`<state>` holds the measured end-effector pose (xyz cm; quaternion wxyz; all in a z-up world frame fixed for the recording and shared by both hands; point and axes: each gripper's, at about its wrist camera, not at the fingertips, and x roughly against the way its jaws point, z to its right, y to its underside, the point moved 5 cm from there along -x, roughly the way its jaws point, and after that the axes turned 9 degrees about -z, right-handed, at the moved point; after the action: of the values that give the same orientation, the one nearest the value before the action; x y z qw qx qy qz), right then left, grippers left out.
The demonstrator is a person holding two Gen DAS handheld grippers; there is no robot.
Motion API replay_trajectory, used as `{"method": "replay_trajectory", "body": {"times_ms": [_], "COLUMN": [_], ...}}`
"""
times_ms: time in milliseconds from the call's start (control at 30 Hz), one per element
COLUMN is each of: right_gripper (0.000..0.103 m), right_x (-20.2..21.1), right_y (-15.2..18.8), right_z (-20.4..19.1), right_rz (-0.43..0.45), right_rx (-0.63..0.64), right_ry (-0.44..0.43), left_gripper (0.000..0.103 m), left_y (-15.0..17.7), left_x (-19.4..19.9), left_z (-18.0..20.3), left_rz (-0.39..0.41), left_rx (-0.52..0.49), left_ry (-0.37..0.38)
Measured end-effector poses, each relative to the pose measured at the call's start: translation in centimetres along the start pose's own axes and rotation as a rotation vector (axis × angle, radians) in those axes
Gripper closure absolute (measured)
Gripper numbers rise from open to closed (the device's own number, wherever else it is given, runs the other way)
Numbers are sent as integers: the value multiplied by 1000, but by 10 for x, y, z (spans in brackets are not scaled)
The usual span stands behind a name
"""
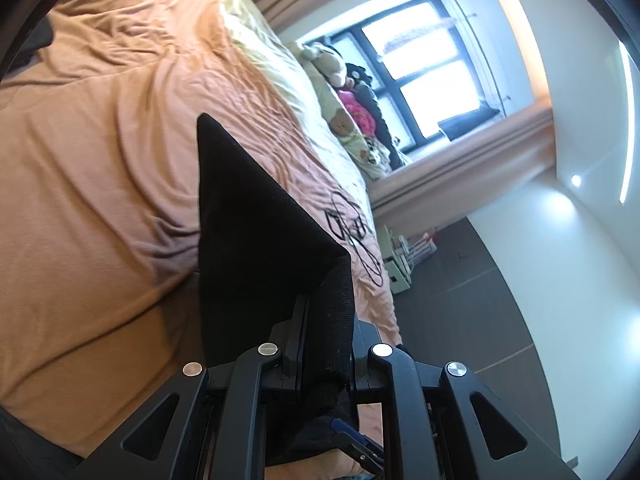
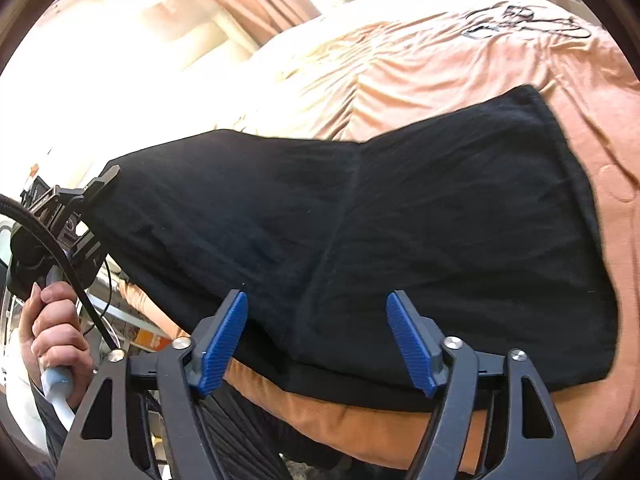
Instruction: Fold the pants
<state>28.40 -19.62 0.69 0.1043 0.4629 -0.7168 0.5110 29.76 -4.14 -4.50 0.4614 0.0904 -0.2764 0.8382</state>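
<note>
Bedroom, orange bedspread [image 2: 400, 64]. Item: black pants [image 2: 400, 220], spread mid-frame on bed. Left gripper [image 1: 324, 344]: jaws clamped on raised waistband corner. Right gripper [image 2: 316, 340]: blue pads [image 2: 224, 344] wide apart, holding nothing, at lower frame.

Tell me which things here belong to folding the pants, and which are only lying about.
Belong to the job:
- black pants
- left gripper, shut on the pants' ribbed edge
- right gripper, open, just above the pants
- orange bedcover, the folding surface

Only lying about:
- black cables
- teddy bear
- plush toy
</note>
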Motion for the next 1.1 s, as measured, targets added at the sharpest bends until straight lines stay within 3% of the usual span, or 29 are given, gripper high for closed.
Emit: {"method": "replay_trajectory", "body": {"times_ms": [300, 667, 1100], "right_gripper": [22, 22, 22], "right_x": [47, 89, 128], "right_y": [19, 47, 73], "right_z": [30, 84, 124], "right_rz": [89, 164, 230], "right_rx": [-38, -180, -276], "right_ry": [36, 50, 65], "left_gripper": [88, 88, 88], "left_y": [11, 39, 101], "left_x": [-36, -87, -165], "left_z": [45, 83, 98], "left_rz": [-55, -152, -357], "left_rx": [-81, -136, -165], "left_ry": [7, 26, 46]}}
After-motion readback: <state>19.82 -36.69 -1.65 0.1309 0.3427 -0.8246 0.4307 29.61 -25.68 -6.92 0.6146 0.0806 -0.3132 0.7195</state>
